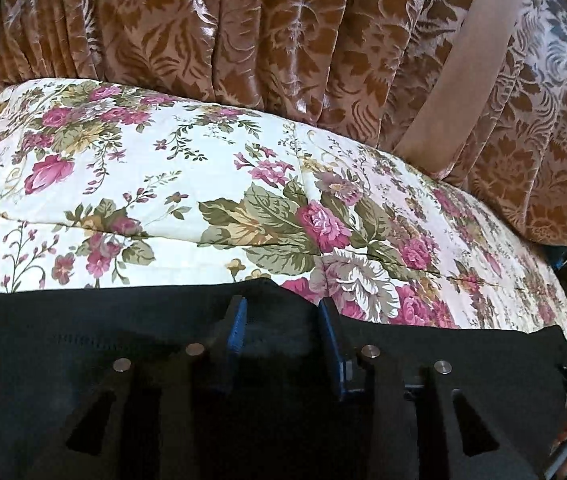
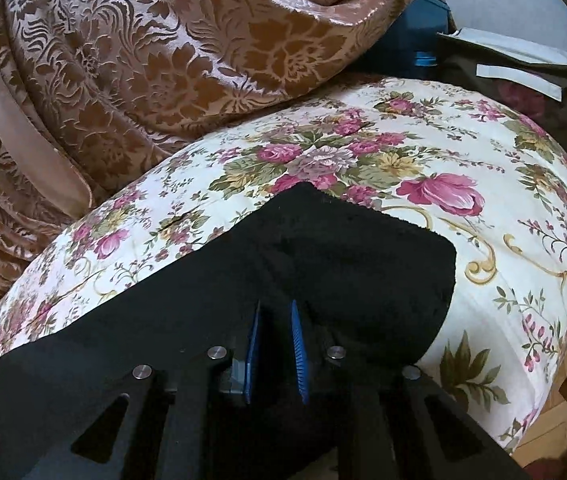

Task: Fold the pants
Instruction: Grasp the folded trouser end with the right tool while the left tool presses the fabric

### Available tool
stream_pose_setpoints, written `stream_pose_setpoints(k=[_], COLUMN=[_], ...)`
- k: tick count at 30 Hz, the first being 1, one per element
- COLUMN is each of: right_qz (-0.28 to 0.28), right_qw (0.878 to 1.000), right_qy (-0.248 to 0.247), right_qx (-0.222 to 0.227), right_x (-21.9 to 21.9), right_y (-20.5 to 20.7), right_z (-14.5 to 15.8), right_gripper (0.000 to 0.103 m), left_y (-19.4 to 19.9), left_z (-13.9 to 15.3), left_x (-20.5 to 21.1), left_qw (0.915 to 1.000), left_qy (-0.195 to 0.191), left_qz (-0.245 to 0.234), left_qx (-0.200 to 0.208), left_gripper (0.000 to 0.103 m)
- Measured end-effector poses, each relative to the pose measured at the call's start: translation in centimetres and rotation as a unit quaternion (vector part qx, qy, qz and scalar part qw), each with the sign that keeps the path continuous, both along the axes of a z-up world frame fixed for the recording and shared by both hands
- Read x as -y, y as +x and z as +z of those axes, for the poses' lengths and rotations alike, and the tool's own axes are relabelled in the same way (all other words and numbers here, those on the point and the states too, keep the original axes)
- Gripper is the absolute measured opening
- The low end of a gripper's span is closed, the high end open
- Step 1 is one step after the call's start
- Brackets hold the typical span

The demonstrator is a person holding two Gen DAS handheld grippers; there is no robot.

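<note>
The black pants lay flat on the floral bed, a rounded end reaching toward the bed's far side in the right view. Folding seemed early or midway; no finished bundle showed. The left hand-held gripper stood open over the pants' edge. The right hand-held gripper had a narrow gap; whether it pinched cloth I could not tell. A brown curtain hung behind.
</note>
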State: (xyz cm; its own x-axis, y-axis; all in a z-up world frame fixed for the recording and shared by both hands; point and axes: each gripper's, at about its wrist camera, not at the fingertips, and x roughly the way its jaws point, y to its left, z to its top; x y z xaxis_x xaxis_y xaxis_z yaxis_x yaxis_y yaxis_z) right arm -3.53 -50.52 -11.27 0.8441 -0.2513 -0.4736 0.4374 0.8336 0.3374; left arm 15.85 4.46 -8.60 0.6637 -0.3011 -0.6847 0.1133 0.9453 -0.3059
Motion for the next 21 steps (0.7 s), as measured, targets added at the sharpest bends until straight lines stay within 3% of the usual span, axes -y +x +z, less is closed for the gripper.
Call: stream_pose_setpoints(k=[4, 8, 11, 15, 18, 21], right_qz=[0.003, 0.009, 0.008, -0.001, -0.018, -0.016], right_qw=[1.000, 0.998, 0.998, 0.997, 0.994, 0.991], right_qy=[0.010, 0.058, 0.045, 0.050, 0.093, 0.126], right_qx=[0.013, 0.039, 0.044, 0.053, 0.052, 0.044], right_x=[0.2, 1.1, 1.2, 1.8, 3.2, 4.3], right_y=[-0.3, -2.2, -4.1, -6.8, -8.1, -7.8], right_z=[0.2, 0.7, 1.3, 1.5, 0.5, -0.7], right_gripper=[0.017, 0.026, 0.034, 0.046, 0.052, 0.052], left_y=[-0.7, -2.0, -3.0, -4.1, -5.0, -6.2], left_z=[0.2, 0.6, 0.8, 1.1, 1.3, 1.3], left_x=[-0.6, -1.8, -3.2, -5.1, -5.7, -5.5], left_qw=[0.9999, 0.9993, 0.9983, 0.9970, 0.9977, 0.9960], left_qy=[-0.016, -0.029, -0.040, -0.043, -0.013, 0.060], left_qz=[0.004, 0.021, 0.037, 0.060, 0.064, 0.058], left_qx=[0.003, 0.012, 0.019, 0.019, 0.016, 0.031], left_gripper=[0.045, 0.056, 0.066, 0.068, 0.068, 0.076])
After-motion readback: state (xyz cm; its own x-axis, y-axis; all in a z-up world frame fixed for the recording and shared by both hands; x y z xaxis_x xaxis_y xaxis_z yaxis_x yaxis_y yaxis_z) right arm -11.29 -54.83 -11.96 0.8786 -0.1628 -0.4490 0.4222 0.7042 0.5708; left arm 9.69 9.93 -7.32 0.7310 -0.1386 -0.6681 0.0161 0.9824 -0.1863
